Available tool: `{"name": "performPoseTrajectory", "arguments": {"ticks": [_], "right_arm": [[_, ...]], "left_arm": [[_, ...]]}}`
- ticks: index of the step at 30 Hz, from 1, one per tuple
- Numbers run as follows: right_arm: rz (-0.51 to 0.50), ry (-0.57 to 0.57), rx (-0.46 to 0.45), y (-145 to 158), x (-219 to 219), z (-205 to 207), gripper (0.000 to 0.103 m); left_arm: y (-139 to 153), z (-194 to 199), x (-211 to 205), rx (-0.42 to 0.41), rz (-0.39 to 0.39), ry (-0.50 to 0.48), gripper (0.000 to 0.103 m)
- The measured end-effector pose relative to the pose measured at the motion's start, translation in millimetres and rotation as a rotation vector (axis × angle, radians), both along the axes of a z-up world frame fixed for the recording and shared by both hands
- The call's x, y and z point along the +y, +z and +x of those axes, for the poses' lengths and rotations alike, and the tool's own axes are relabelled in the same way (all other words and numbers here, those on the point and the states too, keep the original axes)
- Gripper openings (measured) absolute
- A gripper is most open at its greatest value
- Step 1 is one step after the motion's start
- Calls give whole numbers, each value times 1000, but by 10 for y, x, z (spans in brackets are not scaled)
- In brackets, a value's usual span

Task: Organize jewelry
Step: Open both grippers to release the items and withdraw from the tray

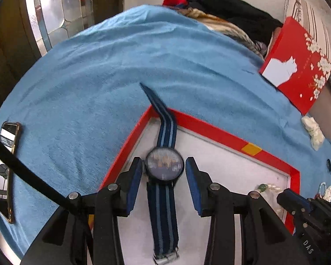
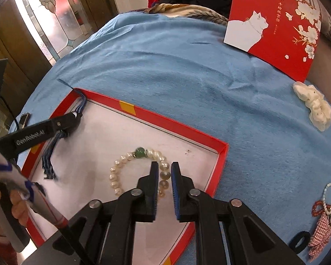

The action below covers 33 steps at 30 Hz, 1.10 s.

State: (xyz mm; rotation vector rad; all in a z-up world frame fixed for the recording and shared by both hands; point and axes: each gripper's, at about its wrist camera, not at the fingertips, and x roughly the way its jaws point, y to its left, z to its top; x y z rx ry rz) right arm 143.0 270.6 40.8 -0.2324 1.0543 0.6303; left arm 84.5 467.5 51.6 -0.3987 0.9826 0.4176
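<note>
A watch [image 1: 164, 165] with a dark and light blue striped strap sits between the pads of my left gripper [image 1: 163, 161], which is shut on its round case. One strap end drapes over the red rim of the open white-floored box [image 1: 209, 125]. In the right wrist view the left gripper [image 2: 72, 119] holds the strap low over the box's far left corner. A pearl bracelet [image 2: 119, 161] with a green bead lies on the box floor [image 2: 165, 119]. My right gripper [image 2: 164, 165] is open, its fingers straddling a few pearls without pressing them.
A blue cloth [image 1: 121, 66] covers the surface. A red lid with a white cat [image 2: 273, 22] leans at the back right, near a clothes pile [image 1: 231, 11]. A phone [image 1: 8, 132] lies at the left. At the right are a white ornament [image 2: 315, 106], a plaid bow trinket [image 2: 322, 220] and a black hair tie [image 2: 300, 240].
</note>
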Motion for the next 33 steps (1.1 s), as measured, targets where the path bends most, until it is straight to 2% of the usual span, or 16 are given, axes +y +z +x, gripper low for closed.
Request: {"name": "performPoseTrajectory", "arguments": {"ticks": [3,7,10,15,20,23,28,33], "right_arm": [[9,8,-23,77,-28,-48,36],[3,36,-96,295,-136,-186,38],[-21,49,-158,434,-305,-325,44],[-54,66,-232,600,-839,-756,47],[-60,2,-234,595,-1526,-1082,49],[-47,-67,-213,541,-1962,-1257,49],[-35,-194,-180,396,-2718,-1521,50],[-1,-316,-149,271,-3323,-1699,50]], "left_arm": [[90,-57,-14,-28,-20,7,43],[283,-185,-112,-58,1,24,44],[462,-328,-268,-82,11,19,45],[787,-720,-796,-107,61,-44,53],[965,-1145,-1350,-127,47,-98,57],[966,-1343,-1686,-139,2,-110,61],[792,-1503,-2263,-126,-102,-147,61],[443,-1604,-2791,-59,-86,-127,61]]}}
